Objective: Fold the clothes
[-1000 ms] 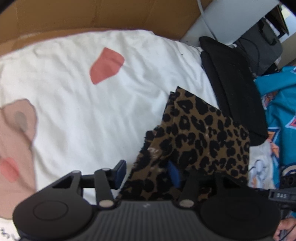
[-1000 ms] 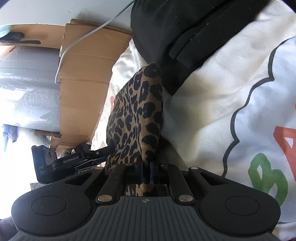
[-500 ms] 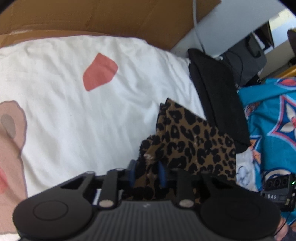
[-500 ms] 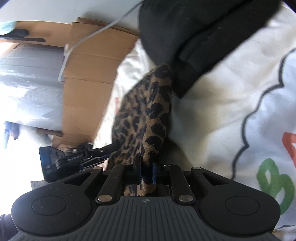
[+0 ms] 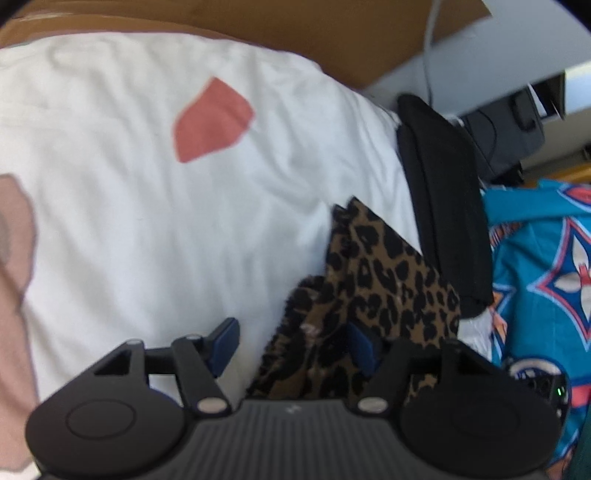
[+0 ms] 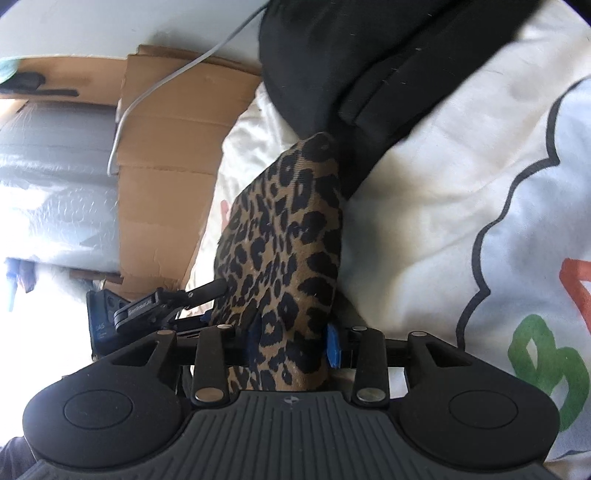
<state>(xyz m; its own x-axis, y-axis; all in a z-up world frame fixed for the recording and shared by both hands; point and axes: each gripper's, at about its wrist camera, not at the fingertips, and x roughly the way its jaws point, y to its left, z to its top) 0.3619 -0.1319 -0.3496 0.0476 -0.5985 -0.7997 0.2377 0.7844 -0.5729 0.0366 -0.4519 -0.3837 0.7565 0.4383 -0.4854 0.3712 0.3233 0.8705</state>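
A folded leopard-print garment lies on the white printed bedsheet, next to a folded black garment. My left gripper is open, its blue pads spread wide, with the leopard cloth lying between them near the right pad. In the right wrist view the same leopard garment runs between my right gripper's blue pads, which stand apart on either side of it. The left gripper shows there too, at the cloth's far edge.
A cardboard wall backs the bed. A teal patterned garment lies to the right. A white cable hangs over the cardboard. The black garment lies above the leopard cloth, on the sheet with a printed outline.
Both grippers have opened: the left was shut on the leopard cloth half a second ago, the right was shut on it in both earlier frames. The cloth has settled lower on the sheet.
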